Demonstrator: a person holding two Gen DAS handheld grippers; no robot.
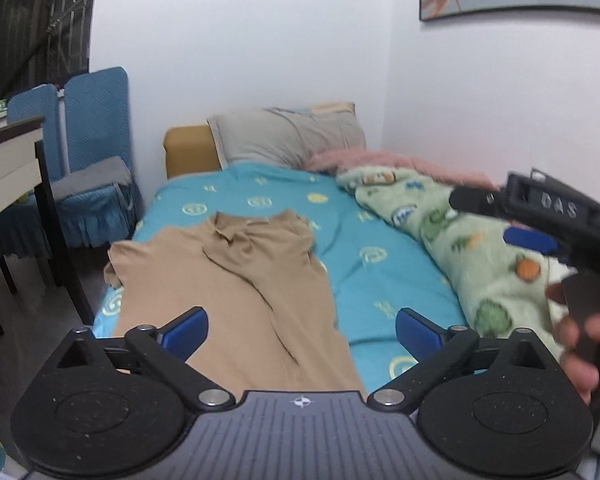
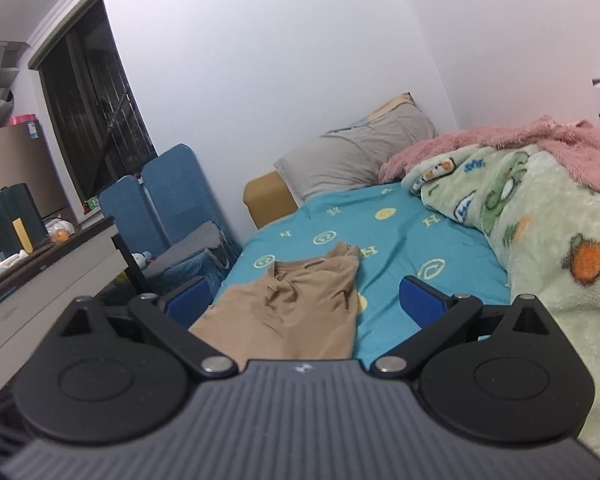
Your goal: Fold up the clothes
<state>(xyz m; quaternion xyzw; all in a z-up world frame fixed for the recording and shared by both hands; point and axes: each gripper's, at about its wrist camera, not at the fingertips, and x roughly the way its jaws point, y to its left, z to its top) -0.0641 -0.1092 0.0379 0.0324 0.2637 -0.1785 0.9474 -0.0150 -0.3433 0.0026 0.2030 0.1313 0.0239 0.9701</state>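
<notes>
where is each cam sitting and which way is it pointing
Left wrist: sits on the left claw, looking along the bed toward the grey pillow; shows its open blue pads, plus the right claw and a hand.
Right wrist: sits on the right claw, facing the same way from lower; only its own open pads show.
Shared: tan shirt, teal sheet, green blanket, blue chair.

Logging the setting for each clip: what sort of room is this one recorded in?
Most likely a home bedroom. A bed with a teal patterned sheet holds a grey pillow and a green cartoon fleece blanket, with a tan polo shirt spread out on it.
</notes>
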